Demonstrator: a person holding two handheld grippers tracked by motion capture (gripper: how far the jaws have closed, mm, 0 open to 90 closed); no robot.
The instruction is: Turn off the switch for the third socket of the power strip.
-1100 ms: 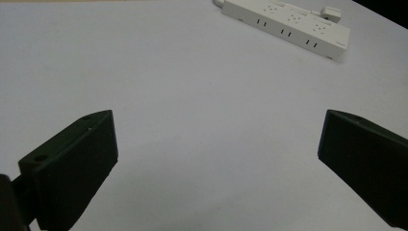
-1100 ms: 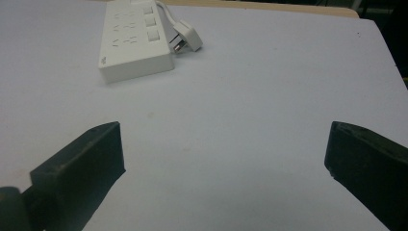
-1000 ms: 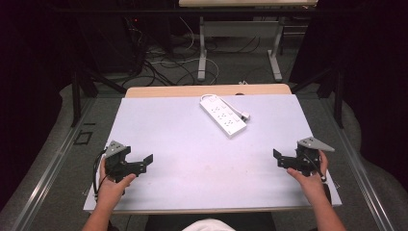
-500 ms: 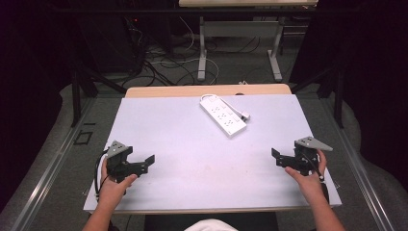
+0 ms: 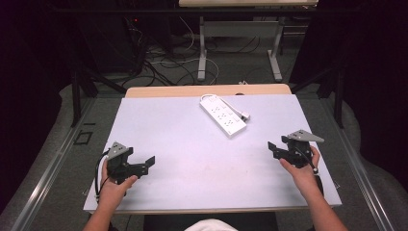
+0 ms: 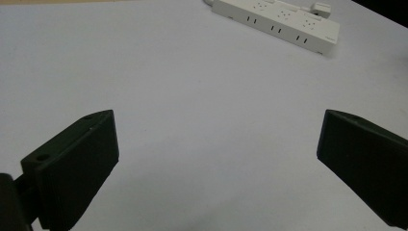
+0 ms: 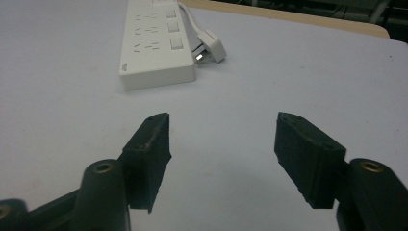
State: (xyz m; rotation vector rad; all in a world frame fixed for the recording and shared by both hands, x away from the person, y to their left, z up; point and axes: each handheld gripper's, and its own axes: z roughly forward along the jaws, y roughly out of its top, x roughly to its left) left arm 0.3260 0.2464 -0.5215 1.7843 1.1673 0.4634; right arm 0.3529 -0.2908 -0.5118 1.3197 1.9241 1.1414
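High view: a person is sitting at a white worktop (image 5: 192,159), holding a gripper in each hand near the front edge.
Left gripper (image 5: 146,163): it is hovering low over the front left of the worktop, jaws spread wide with nothing between them; in the left gripper view (image 6: 216,159) bare surface is showing in the gap.
Right gripper (image 5: 272,149): it is hovering at the front right, jaws also parted and empty; the right gripper view (image 7: 222,159) is confirming this.
Power strip (image 5: 223,115): it is lying flat and slanted toward the back of the worktop, right of centre, well apart from both grippers.
Plug (image 7: 210,45): it is lying just beside the strip's long side, its white cord (image 7: 188,21) curling back along the body; it does not appear to be sitting in any socket.
Step in hand: this is looking like the start, with both grippers poised and facing the strip but nothing grasped yet.
Next move: the right gripper, being nearer the plug, is probably the one to reach forward, line its jaws across the plug's sides and close; the left could be steadying the strip's body.
Risk: the light strip may be sliding if pushed unsupported.
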